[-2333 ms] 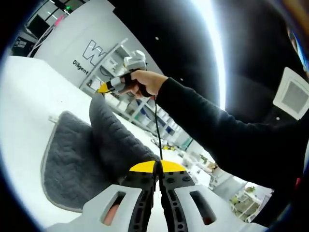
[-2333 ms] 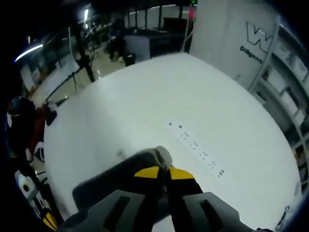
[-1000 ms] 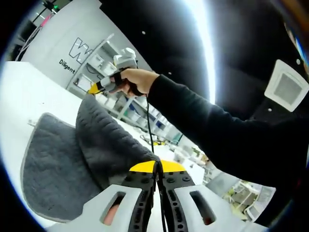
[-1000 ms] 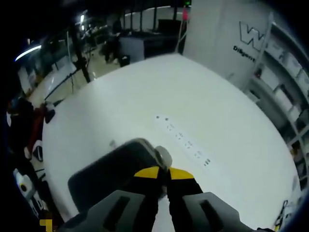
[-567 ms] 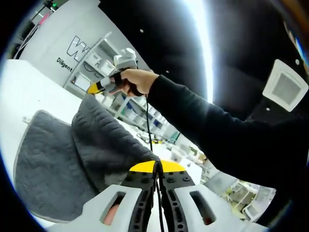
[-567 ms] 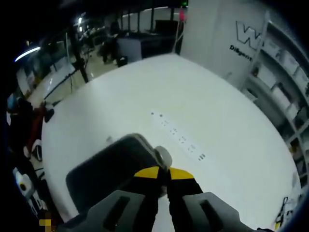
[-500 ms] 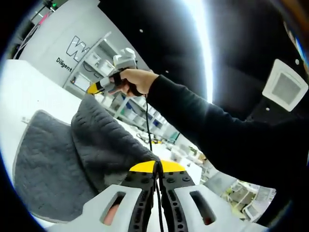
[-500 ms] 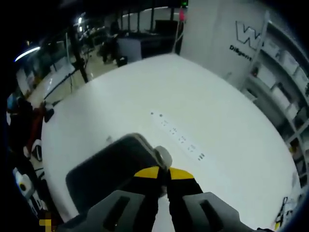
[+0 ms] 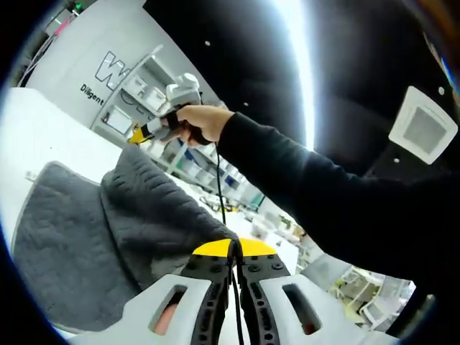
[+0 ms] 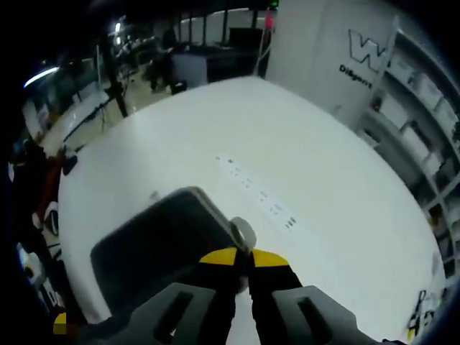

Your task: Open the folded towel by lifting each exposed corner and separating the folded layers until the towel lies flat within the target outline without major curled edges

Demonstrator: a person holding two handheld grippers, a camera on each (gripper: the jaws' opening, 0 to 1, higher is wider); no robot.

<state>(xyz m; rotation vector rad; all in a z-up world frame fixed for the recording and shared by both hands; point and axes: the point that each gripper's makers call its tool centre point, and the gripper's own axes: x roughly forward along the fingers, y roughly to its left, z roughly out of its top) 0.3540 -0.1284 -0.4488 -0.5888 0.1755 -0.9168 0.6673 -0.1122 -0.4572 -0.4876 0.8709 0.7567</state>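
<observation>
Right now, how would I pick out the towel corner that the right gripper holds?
On the white table lies a dark grey towel with a pale edge. One flap rises off it to the right gripper, whose yellow-tipped jaws pinch its topmost corner, the highest point of the cloth.

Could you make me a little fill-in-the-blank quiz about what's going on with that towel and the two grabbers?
1. The towel being opened is ____ in colour.
2. The left gripper has its jaws ____ on the towel's edge.
3. The right gripper, held in a person's hand, lifts a towel corner ____ the white table.
4. The tips of both grippers are coloured ____.

Missing words: grey; shut; above; yellow
</observation>
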